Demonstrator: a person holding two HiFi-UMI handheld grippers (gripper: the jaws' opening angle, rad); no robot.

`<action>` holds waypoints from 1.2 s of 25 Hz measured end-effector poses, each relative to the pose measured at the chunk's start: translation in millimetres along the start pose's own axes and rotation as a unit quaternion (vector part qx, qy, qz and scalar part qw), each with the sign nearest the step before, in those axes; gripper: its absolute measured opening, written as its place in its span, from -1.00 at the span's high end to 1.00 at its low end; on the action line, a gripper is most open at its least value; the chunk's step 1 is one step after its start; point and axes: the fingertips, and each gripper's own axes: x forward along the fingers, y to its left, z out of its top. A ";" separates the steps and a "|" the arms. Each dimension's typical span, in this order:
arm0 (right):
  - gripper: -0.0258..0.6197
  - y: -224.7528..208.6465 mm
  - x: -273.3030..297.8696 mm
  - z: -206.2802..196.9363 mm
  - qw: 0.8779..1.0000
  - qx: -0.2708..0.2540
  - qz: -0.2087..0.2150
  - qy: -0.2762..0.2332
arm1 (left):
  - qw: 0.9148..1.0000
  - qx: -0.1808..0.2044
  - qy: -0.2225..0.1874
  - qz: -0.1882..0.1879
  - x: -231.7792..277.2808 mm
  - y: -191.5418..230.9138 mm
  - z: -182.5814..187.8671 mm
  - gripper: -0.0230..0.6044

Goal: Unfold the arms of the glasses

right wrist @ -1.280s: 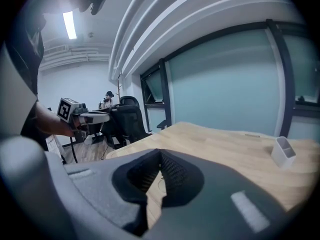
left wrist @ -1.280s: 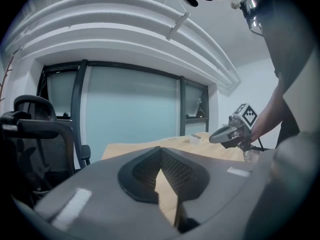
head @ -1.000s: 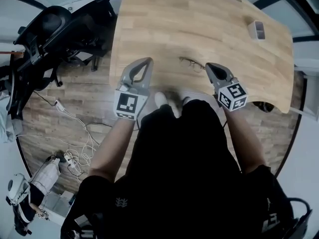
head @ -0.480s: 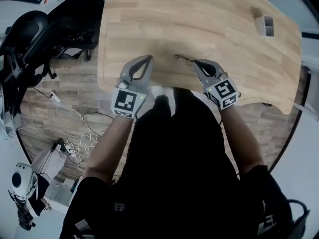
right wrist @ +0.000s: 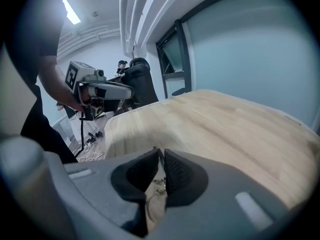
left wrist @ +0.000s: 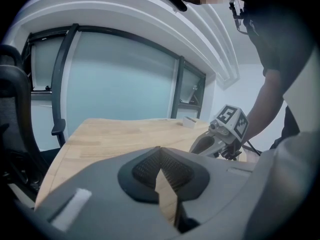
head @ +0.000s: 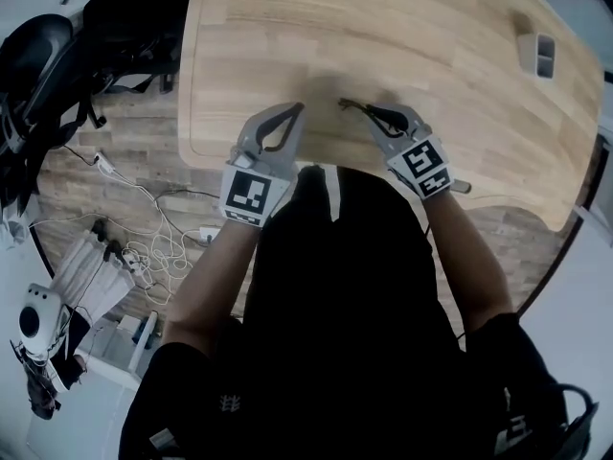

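Thin wire-framed glasses (head: 351, 104) lie folded on the wooden table (head: 412, 27) near its front edge. My right gripper (head: 367, 111) is down on them. Its jaws have just been opening and stand a narrow slit apart. In the right gripper view (right wrist: 161, 156) part of the glasses' frame (right wrist: 156, 188) shows through that slit, below the pads, and most of the frame is hidden. My left gripper (head: 298, 106) hovers a hand's width to the left of the glasses. It is shut with nothing in it, and its tips meet in the left gripper view (left wrist: 160, 150).
A small white box (head: 539, 54) sits at the table's far right. An office chair (head: 38, 56) and loose cables (head: 134, 257) are on the floor to the left. The table's front edge (head: 239, 161) runs just under both grippers.
Both grippers have come down toward the table. The right one moved left onto the glasses and now covers part of them. The left one stayed left of them.
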 end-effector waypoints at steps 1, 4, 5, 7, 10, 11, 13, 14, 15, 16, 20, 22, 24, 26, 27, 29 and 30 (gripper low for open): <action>0.85 -0.6 3.5 -1.9 1.000 -0.002 0.004 0.005 | 1.000 -0.002 0.002 0.000 1.5 -0.4 -2.1 0.91; 0.85 -1.1 12.3 -7.6 1.000 -0.011 0.015 0.021 | 1.000 -0.006 0.010 0.001 4.7 -1.6 -7.7 0.91; 0.84 -1.3 15.0 -9.7 0.999 -0.015 0.017 0.026 | 1.000 -0.007 0.013 0.002 5.4 -1.6 -9.3 0.91; 0.84 -2.2 19.8 -14.0 0.999 -0.022 0.022 0.038 | 1.000 -0.010 0.020 0.003 6.4 -1.0 -10.8 0.91; 0.84 -2.7 24.3 -18.6 0.998 -0.029 0.029 0.051 | 1.000 -0.012 0.021 0.008 6.4 0.5 -14.2 0.91; 0.84 -2.4 24.8 -19.1 0.998 -0.032 0.031 0.052 | 1.000 -0.013 0.022 0.010 6.4 0.5 -15.4 0.91; 0.84 -1.8 24.3 -18.6 0.997 -0.040 0.034 0.050 | 1.000 -0.014 0.026 0.010 7.2 0.0 -18.3 0.91; 0.84 -2.0 23.2 -17.5 0.997 -0.043 0.034 0.047 | 0.999 -0.014 0.028 0.010 8.1 -0.4 -20.2 0.91; 0.87 -2.6 21.5 -16.2 0.997 -0.047 0.033 0.043 | 0.999 -0.013 0.031 0.010 9.2 -1.1 -22.3 0.91; 0.87 -3.1 19.4 -14.9 0.998 -0.049 0.032 0.037 | 0.999 -0.013 0.035 0.008 10.8 -2.3 -24.7 0.91; 0.87 -0.9 8.4 -10.2 0.998 -0.057 0.041 0.008 | 0.998 -0.019 0.049 -0.016 21.8 -15.0 -34.0 0.91; 0.87 2.1 3.2 -8.3 0.997 -0.063 0.049 -0.005 | 0.997 -0.024 0.056 -0.039 29.2 -25.7 -38.6 0.85; 0.87 4.5 -1.4 -5.4 0.996 -0.067 0.054 -0.018 | 0.995 -0.029 0.066 -0.062 36.7 -36.6 -44.3 0.71; 0.87 4.8 -5.9 -1.5 0.996 -0.068 0.055 -0.035 | 0.994 -0.035 0.076 -0.077 44.8 -45.4 -50.3 0.62; 0.87 4.7 -7.9 -0.1 0.995 -0.068 0.056 -0.044 | 0.993 -0.038 0.080 -0.080 48.8 -48.6 -52.8 0.60; 0.87 5.6 -11.6 0.9 0.994 -0.069 0.058 -0.056 | 0.992 -0.044 0.083 -0.083 55.6 -54.4 -55.8 0.53; 0.87 6.3 -13.2 0.9 0.994 -0.069 0.059 -0.060 | 0.992 -0.048 0.083 -0.086 58.3 -57.7 -56.3 0.49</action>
